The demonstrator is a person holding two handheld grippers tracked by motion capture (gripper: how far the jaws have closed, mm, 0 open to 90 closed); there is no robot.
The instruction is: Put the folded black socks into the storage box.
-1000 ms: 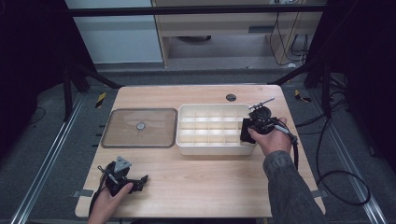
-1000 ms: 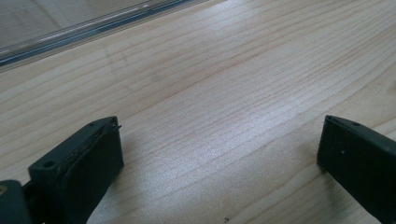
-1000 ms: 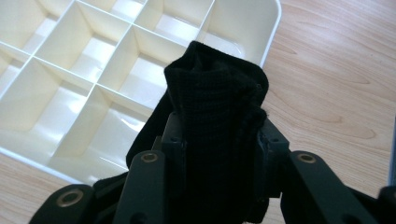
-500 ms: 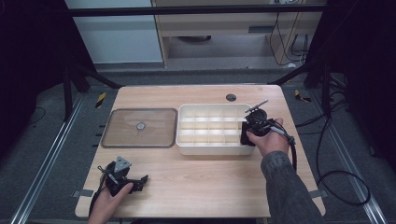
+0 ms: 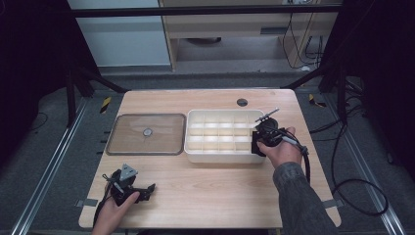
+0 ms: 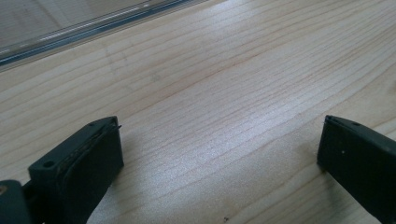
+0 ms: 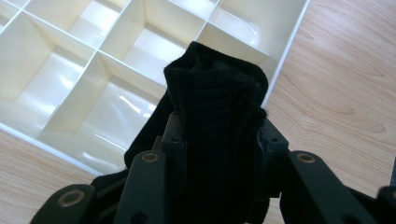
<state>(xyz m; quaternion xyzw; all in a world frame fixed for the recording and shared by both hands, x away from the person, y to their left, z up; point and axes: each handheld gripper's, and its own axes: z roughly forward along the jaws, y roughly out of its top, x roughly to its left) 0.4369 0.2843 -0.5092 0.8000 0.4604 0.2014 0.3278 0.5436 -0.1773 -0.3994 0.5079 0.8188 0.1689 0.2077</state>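
Pale wood tabletop (image 5: 210,196): my right claw (image 7: 217,107) grips a black cloth (image 7: 215,140) over the tray's (image 5: 220,157) 3 o'clock edge; left claw (image 5: 128,188) rests wide. Next, likely lowering it into a compartment.

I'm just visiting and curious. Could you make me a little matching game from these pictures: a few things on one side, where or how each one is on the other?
Things:
1. clear lid
2. white divided tray
3. black cloth
4. left gripper

States:
A. clamped in the right gripper, over the tray's corner
B. flat on the table, left of the tray
C. jaws wide apart over bare wood
D. open, its compartments empty where they show

Pairs: 1-B, 2-D, 3-A, 4-C
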